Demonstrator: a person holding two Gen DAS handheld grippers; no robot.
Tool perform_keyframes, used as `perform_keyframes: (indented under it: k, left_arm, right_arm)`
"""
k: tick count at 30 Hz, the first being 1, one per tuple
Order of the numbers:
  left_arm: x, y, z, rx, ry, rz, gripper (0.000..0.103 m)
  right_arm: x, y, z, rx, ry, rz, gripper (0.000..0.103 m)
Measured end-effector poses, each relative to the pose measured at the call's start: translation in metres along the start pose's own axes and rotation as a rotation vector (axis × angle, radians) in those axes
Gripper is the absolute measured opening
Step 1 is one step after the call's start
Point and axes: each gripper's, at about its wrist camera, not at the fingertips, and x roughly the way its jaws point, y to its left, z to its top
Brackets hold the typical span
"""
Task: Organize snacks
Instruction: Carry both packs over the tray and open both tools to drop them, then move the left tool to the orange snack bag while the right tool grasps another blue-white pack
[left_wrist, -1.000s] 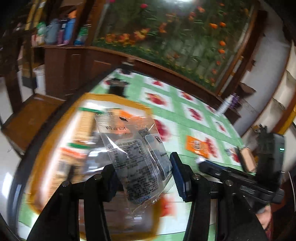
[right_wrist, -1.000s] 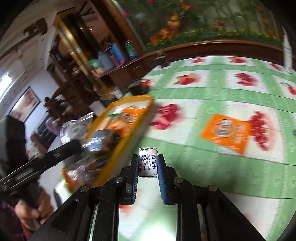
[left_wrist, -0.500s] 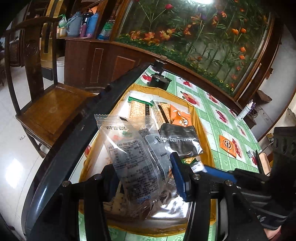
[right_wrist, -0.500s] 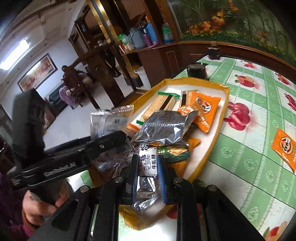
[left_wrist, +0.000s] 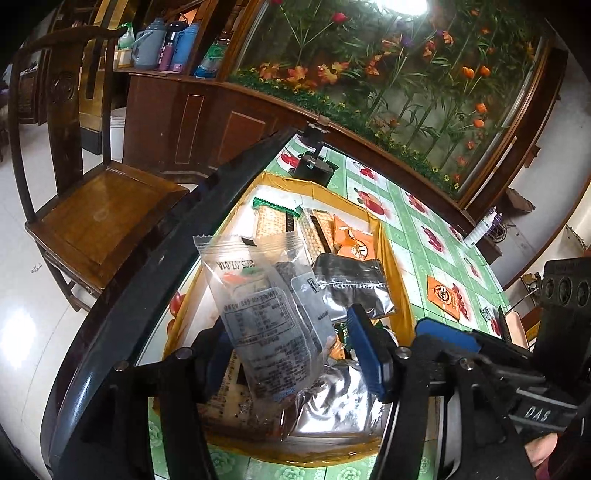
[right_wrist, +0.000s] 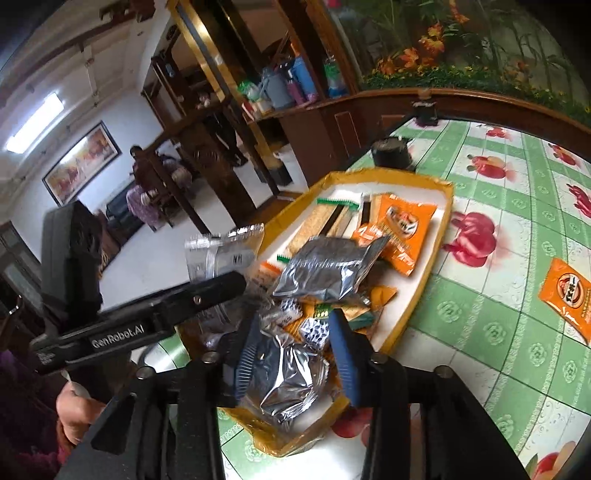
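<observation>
Across a green-and-white checked surface printed with red fruit, near its dark curved edge: a yellow-rimmed tray heaped with snacks. Over the near end of that tray, a clear packet with printed text, upright between the pads of the left tongs. Opening at this moment, with the right-hand blue pad clear of the packet's edge and the other pad hidden behind the plastic; cannot tell whether that one touches. Just beside, over the same end of the tray, the right tongs, also opening, gripping nothing, with a small white patterned sweet lying loose on the pile between the two pads. Beneath and around it, crumpled silver wrappers; further in, a flat silver packet resting on the heap, then an orange packet and cracker packs with green strips towards the far end. Well apart on the bare cloth, a second orange packet. Beyond the tray, a dark round object on the cloth. Off the edge, a wooden chair, flasks on a cabinet, and a large flower panel behind. At lower left of the right view, a hand on the left handle.
</observation>
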Motion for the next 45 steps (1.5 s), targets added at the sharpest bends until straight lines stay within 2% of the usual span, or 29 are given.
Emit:
perform_keyframes:
  k: [5,6,7,13,18,22,26,28,33,37,40,42,45]
  left_arm:
    - [-0.009,-0.011,0.004,0.026,-0.024,-0.012,0.06]
    - [-0.012,-0.014,0.004,0.035,-0.03,-0.017,0.065]
    - [-0.014,-0.018,0.005,0.044,-0.038,-0.017,0.068]
    - [-0.021,-0.037,0.008,0.089,-0.055,-0.049,0.068]
    - [-0.025,-0.054,0.008,0.125,-0.055,-0.066,0.07]
    - [-0.023,-0.073,0.005,0.155,-0.044,-0.089,0.07]
    - [-0.011,-0.109,-0.005,0.226,-0.005,-0.132,0.071]
    - [0.0,-0.133,-0.014,0.271,0.028,-0.156,0.076]
    - [0.041,-0.185,-0.054,0.386,0.154,-0.202,0.076]
    - [0.063,-0.211,-0.085,0.461,0.233,-0.232,0.076]
    - [0.07,-0.219,-0.095,0.484,0.258,-0.235,0.076]
    - [0.071,-0.218,-0.097,0.488,0.262,-0.236,0.076]
    - [0.074,-0.214,-0.092,0.472,0.26,-0.224,0.076]
  right_arm:
    - [-0.02,-0.02,0.003,0.06,-0.032,0.051,0.045]
    - [-0.023,-0.023,0.003,0.066,-0.033,0.05,0.045]
    - [-0.026,-0.028,0.003,0.076,-0.037,0.043,0.045]
    - [-0.055,-0.063,0.001,0.147,-0.094,0.005,0.045]
    - [-0.086,-0.108,-0.007,0.22,-0.144,-0.065,0.045]
    - [-0.114,-0.155,-0.015,0.312,-0.193,-0.183,0.045]
    - [-0.141,-0.193,-0.023,0.328,-0.224,-0.417,0.044]
    - [-0.151,-0.21,-0.025,0.356,-0.227,-0.458,0.044]
    - [-0.179,-0.264,-0.033,0.43,-0.231,-0.591,0.044]
    - [-0.201,-0.313,-0.037,0.552,-0.244,-0.582,0.044]
    - [-0.2,-0.341,-0.038,0.566,-0.195,-0.555,0.044]
    - [-0.196,-0.348,-0.041,0.571,-0.183,-0.55,0.044]
    - [-0.187,-0.35,-0.044,0.571,-0.165,-0.486,0.044]
